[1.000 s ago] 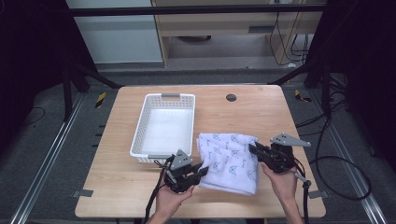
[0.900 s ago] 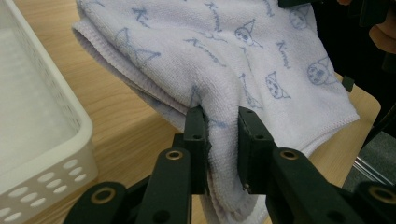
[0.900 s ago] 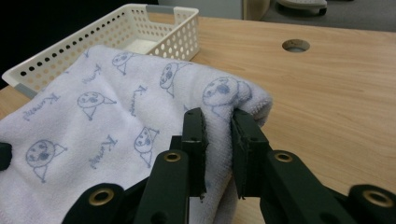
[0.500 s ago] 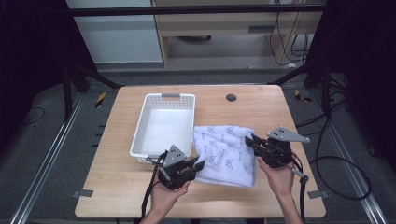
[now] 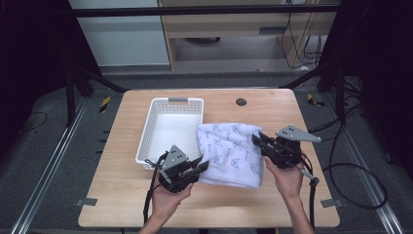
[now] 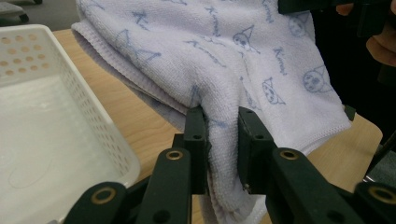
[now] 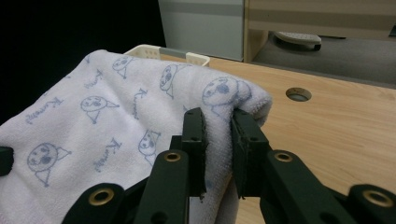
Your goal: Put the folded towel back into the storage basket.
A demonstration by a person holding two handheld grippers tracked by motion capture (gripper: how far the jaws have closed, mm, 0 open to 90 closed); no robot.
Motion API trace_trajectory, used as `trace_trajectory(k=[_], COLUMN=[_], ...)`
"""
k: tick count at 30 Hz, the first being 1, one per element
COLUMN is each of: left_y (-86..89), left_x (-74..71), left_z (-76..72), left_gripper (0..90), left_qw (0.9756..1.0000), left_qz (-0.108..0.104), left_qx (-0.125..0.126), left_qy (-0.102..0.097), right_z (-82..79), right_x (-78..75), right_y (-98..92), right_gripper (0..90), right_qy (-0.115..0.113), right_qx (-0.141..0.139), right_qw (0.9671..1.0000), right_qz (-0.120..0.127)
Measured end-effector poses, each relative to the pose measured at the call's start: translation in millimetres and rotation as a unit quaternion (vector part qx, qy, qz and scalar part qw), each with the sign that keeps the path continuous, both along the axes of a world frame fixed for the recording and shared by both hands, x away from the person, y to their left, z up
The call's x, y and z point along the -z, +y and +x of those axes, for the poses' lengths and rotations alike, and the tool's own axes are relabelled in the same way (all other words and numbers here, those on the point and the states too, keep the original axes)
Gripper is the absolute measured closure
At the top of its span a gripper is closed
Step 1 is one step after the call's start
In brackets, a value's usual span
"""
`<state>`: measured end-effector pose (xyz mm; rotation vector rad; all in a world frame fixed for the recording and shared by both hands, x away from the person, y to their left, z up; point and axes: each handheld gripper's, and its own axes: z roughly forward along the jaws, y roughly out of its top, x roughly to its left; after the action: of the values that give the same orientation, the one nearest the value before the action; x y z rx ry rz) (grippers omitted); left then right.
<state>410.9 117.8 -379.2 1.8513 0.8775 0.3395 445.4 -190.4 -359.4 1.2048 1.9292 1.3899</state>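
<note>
Over the last second the towel (image 5: 229, 152) had shifted away from the person and leftward, its far edge drawing level with the middle of the basket (image 5: 146, 144), and both hands had moved up with it. The left gripper (image 5: 197, 167) sat at the towel's near left corner; in the left gripper view its 2 jaws were pinching a thick fold of the cloth (image 6: 219, 140) between them. Just beside it, on the left, stood the white plastic basket (image 6: 93, 135), rectangular, with perforated walls and a smooth floor. The towel was soft, looped terry, white with pale blue printed cartoon faces and script, folded into several layers and partly raised off the light wooden table (image 5: 122, 185). The right gripper (image 5: 259, 142) held the towel's right edge; in the right gripper view its jaws were pinching a rounded fold of the towel (image 7: 219, 121). Beyond that fold lay a round hole (image 7: 298, 94) in the tabletop. Black cables trailed over the grey floor (image 5: 360, 161) at the right.
</note>
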Motion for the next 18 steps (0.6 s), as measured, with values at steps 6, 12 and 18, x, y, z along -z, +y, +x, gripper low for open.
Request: trace_trajectory(k=[6, 12, 18], left_y=[9.5, 23.2, 35.6], left_x=[-8.0, -17.5, -22.8], left_z=[3.5, 6.2, 7.9], left_gripper=[75.3, 75.4, 75.4], left_qw=[0.9999, 0.9996, 0.9992], left_qz=[-0.007, -0.018, -0.028], left_qx=[-0.004, -0.011, -0.020], left_qy=[-0.010, -0.018, -0.021], right_z=[5.0, 9.4, 17.8], right_x=[-8.6, -19.3, -29.4], right_y=[8.4, 20.6, 36.3], right_gripper=[77.2, 77.2, 77.2], right_qy=[-0.007, -0.016, -0.022], right_qx=[-0.001, -0.006, -0.014], right_qw=[1.0000, 0.9999, 0.9996], right_qz=[0.002, -0.002, -0.004])
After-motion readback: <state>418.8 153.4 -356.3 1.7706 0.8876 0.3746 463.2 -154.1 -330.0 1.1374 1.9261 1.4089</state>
